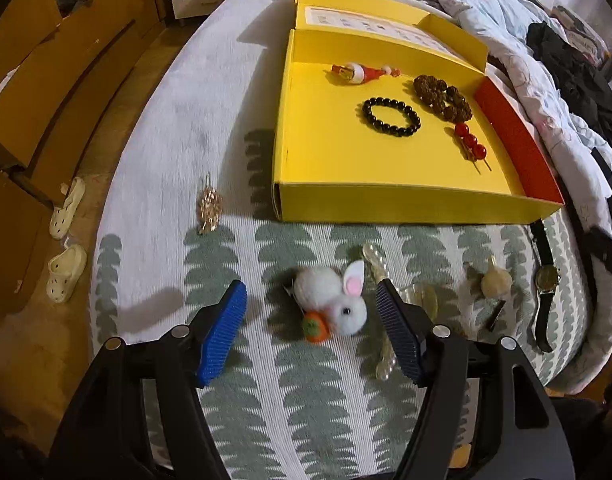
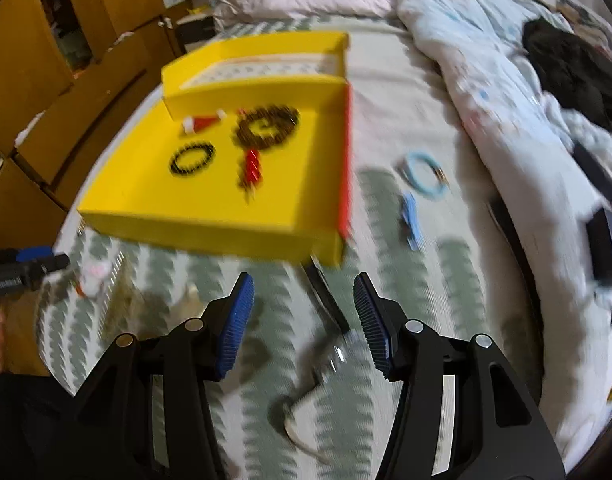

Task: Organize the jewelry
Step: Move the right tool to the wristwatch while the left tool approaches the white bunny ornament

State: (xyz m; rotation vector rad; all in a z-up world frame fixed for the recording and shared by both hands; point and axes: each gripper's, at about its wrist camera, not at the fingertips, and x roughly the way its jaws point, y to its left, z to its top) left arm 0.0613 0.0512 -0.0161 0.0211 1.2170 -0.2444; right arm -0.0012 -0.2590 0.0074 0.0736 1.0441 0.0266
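left gripper (image 1: 310, 300) open over rabbit charm (image 1: 337, 298) — untouched

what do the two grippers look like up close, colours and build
Both look alike. The left gripper and the right gripper each have black angular arms joined by round silver pivot pins, ending in two flat, ribbed blue pads. No cables or markings show on them. No sleeve can be made out.
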